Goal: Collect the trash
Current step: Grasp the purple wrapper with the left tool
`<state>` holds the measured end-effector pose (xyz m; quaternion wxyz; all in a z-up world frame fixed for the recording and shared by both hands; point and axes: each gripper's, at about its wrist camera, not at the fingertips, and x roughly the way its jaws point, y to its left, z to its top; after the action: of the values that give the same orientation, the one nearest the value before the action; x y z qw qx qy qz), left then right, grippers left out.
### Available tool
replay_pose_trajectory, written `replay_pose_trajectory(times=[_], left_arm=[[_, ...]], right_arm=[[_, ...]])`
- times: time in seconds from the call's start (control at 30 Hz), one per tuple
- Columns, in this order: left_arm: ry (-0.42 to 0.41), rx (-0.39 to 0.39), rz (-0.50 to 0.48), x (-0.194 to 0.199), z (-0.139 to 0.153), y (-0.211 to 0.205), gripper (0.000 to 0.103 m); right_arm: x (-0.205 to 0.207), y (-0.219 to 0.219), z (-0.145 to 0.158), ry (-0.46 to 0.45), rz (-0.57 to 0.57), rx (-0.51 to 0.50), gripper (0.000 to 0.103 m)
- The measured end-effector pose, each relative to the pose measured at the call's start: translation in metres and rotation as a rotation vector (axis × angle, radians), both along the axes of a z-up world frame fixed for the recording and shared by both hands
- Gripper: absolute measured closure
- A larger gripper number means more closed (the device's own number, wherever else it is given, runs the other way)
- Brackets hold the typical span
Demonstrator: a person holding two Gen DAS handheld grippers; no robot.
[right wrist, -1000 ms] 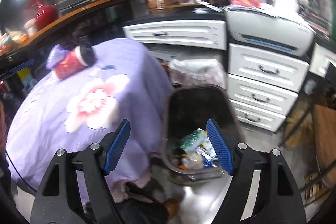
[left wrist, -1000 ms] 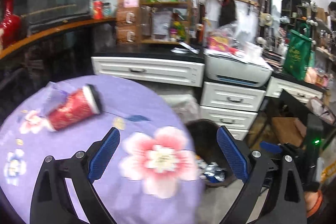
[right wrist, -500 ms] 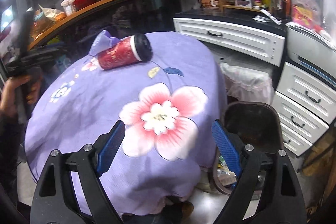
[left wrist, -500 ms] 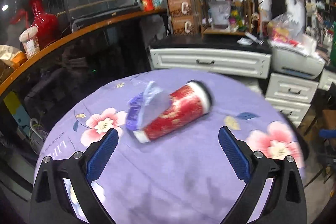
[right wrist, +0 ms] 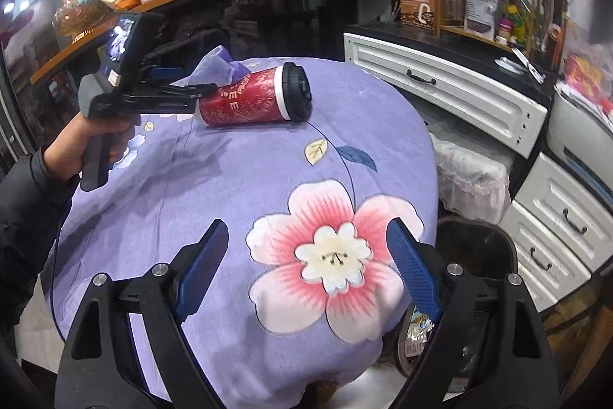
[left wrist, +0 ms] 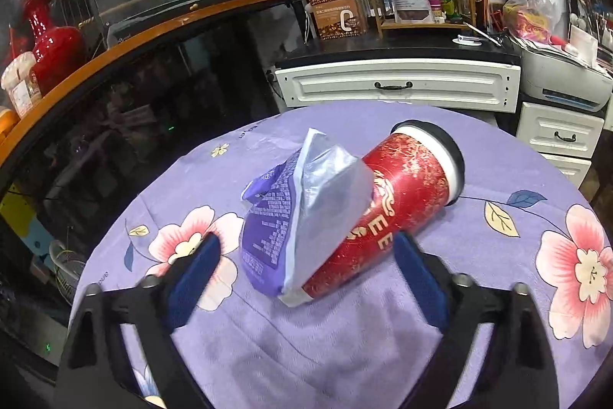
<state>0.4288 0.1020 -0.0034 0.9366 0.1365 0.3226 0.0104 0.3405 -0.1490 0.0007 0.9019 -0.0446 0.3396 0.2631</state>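
The right gripper [right wrist: 306, 263] is open over a pink flower on the tabletop [right wrist: 230, 179]. Far across, a hand [right wrist: 90, 140] holds the left gripper [right wrist: 199, 91] by a red cup [right wrist: 253, 98] lying on its side. A bin [right wrist: 475, 248] stands beside.

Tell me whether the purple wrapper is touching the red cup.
Touching. In the left wrist view the purple wrapper lies draped over the base end of the red cup, overlapping it with no gap; both rest on the tablecloth.
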Motion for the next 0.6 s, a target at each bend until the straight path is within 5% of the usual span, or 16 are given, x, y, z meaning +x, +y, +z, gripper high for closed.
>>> replay_pose_trajectory(times=[0.27, 0.6], left_arm=[[0.012, -0.049, 0.016, 0.004, -0.002, 0.019, 0.087], [-0.136, -0.226, 0.123, -0.050, 0.029, 0.080, 0.096]], right_arm=[[0.033, 0.059, 0.021, -0.077, 0.171, -0.128, 0.019], [0.074, 0.161, 0.031, -0.201, 0.368, -0.405, 0.017]])
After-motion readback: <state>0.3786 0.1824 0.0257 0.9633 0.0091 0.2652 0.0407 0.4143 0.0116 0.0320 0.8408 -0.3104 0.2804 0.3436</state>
